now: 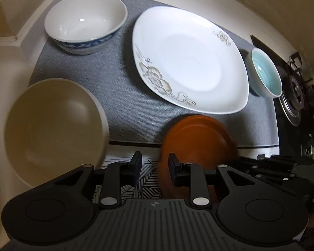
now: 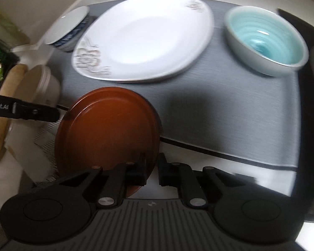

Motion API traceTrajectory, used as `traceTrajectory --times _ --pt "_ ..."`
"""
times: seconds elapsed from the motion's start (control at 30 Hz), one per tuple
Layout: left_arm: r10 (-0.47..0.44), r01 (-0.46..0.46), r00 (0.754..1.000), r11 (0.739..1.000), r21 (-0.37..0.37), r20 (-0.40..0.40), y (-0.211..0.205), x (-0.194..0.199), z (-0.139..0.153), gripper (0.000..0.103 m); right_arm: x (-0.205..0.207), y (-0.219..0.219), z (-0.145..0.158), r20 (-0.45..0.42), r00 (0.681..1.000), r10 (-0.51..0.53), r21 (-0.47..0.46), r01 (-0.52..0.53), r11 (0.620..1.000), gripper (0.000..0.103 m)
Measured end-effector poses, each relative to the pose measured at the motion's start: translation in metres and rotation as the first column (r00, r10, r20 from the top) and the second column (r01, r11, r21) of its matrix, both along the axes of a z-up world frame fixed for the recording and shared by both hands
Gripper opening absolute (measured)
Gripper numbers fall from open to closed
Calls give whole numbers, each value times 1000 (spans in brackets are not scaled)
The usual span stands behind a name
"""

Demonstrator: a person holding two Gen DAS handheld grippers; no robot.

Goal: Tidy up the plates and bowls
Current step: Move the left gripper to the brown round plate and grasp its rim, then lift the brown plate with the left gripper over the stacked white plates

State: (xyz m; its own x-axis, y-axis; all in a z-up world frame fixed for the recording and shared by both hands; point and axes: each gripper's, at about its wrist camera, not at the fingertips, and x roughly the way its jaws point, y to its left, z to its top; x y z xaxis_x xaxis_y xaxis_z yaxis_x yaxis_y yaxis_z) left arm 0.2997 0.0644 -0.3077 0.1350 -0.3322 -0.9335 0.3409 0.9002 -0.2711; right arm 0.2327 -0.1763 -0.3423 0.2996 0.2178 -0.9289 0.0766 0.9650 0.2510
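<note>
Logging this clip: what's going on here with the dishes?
A person with two handheld grippers is sorting dishes. The right gripper looks shut on the brown plate, tilted up at the front of the grey mat; the left gripper, jaws slightly apart, is at its other side. The white plate, teal bowl and blue-patterned bowl sit on the mat.

- Home kitchen.
- Gas stove burner [image 1: 295, 96] at right edge of the left wrist view.
- Grey placemat [image 1: 123, 96] on pale countertop [image 1: 12, 62], mid-frame.
- Crockery laid out; wooden board [image 2: 5, 113] at left edge of the right wrist view.
</note>
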Motion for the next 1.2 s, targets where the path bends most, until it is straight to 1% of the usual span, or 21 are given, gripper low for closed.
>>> traceTrajectory --times 0.07,0.1,0.13,0.17,0.23,0.3,0.33,0.4,0.43,0.47,0.5,0.53,0.57,0.6,0.7,0.83,0.87,0.9,0.93,1.03,1.2 --pt "-16 16 1000 1000 -10 -13 -6 0 -2 32 -5 -8 0 -4 1000 -29 -4 29 1000 11" --pt "-26 26 1000 1000 -10 -17 -9 -1 -3 35 -7 -14 0 -10 999 -43 25 43 999 14" --pt "-34 34 999 999 -5 -17 -11 -2 -4 45 -9 -17 0 -9 998 -55 60 55 997 15" --pt "-43 43 999 999 6 -18 -14 -4 -6 60 -12 -20 0 -7 998 -67 78 68 995 17" --pt "-49 50 999 999 19 -16 -20 -6 -10 72 -17 -21 0 -14 997 -82 78 83 993 22" --pt "-70 71 997 997 26 -13 -26 -9 -13 72 -19 -21 -2 -17 996 -84 80 85 993 34" --pt "-84 84 996 996 28 -12 -29 -11 -16 69 -20 -21 -1 -13 996 -88 87 89 992 37" --pt "-97 98 995 994 46 -18 -36 -12 -23 59 -21 -18 -2 -5 997 -80 98 81 992 42" --pt "-103 104 994 993 59 -26 -39 -12 -28 44 -20 -15 -2 2 998 -69 89 69 994 42" --pt "-103 105 994 992 74 -33 -40 -11 -33 34 -20 -12 -2 10 998 -55 75 54 996 42" --pt "-101 102 995 992 75 -15 -40 -11 -30 32 -19 -9 -1 15 999 -46 64 45 997 42" --pt "-117 117 993 991 69 -9 -42 -12 -30 23 -19 -8 -1 18 999 -42 57 41 998 42" --pt "-133 134 991 989 63 -15 -45 -12 -32 12 -19 -7 -1 21 999 -42 54 41 998 42" --pt "-136 137 991 989 59 -21 -45 -12 -33 9 -19 -7 -1 20 999 -44 52 42 998 42" --pt "-122 124 992 991 46 -33 -43 -15 -35 8 -19 -5 0 17 999 -41 18 41 999 34" --pt "-82 83 996 996 27 -35 -39 -17 -41 8 -22 -3 0 46 999 -13 -12 14 1000 32" --pt "-72 73 997 997 25 -38 -39 -17 -42 8 -22 1 1 55 998 5 -39 -3 999 28" --pt "-62 63 997 998 23 -46 -39 -17 -42 8 -21 4 2 60 998 23 -68 -19 997 17" --pt "-53 55 997 998 28 -55 -40 -17 -42 7 -21 7 2 58 998 33 -84 -28 996 14" --pt "-31 34 998 998 58 -57 -40 -20 -33 7 -22 3 7 52 999 0 -37 2 999 12" --pt "7 -9 998 1000 -23 -68 -27 -20 -2 7 -26 -2 33 91 996 -12 -17 13 1000 12"
